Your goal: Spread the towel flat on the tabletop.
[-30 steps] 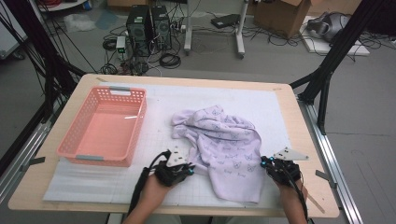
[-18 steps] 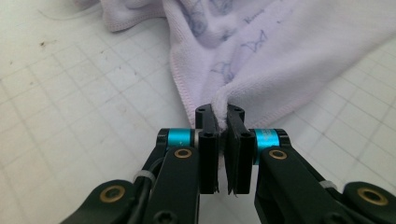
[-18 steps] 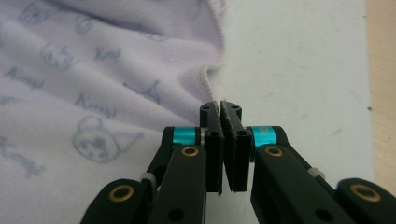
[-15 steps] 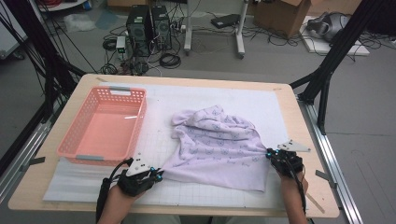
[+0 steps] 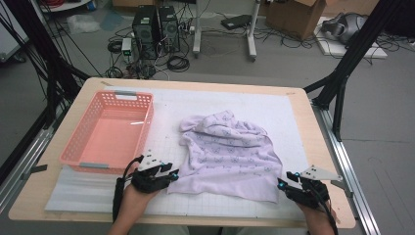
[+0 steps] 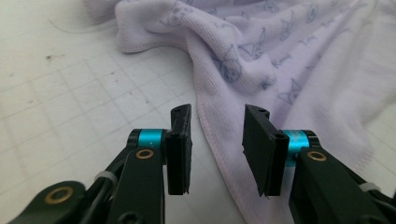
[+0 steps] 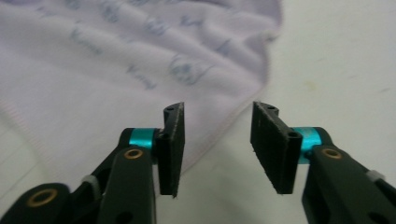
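Two grippers, left (image 5: 172,172) and right (image 5: 283,182), at the lilac cloth's (image 5: 230,152) near corners. Jaws just opened, parted, gripping nothing; hem lying loose between.

Lilac cloth (image 5: 230,154) spread wider and flatter beside the pink basket (image 5: 110,134), left gripper (image 5: 172,175) jaws just opened off its near corner, right gripper (image 5: 283,180) jaws just opened, hem lying loose between them

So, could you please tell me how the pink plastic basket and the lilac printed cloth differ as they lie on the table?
The pink plastic basket is rigid, rectangular and empty; the lilac printed cloth is soft, rumpled and irregular. The basket lies at the table's left, the cloth in the middle. Both rest on the white gridded mat.
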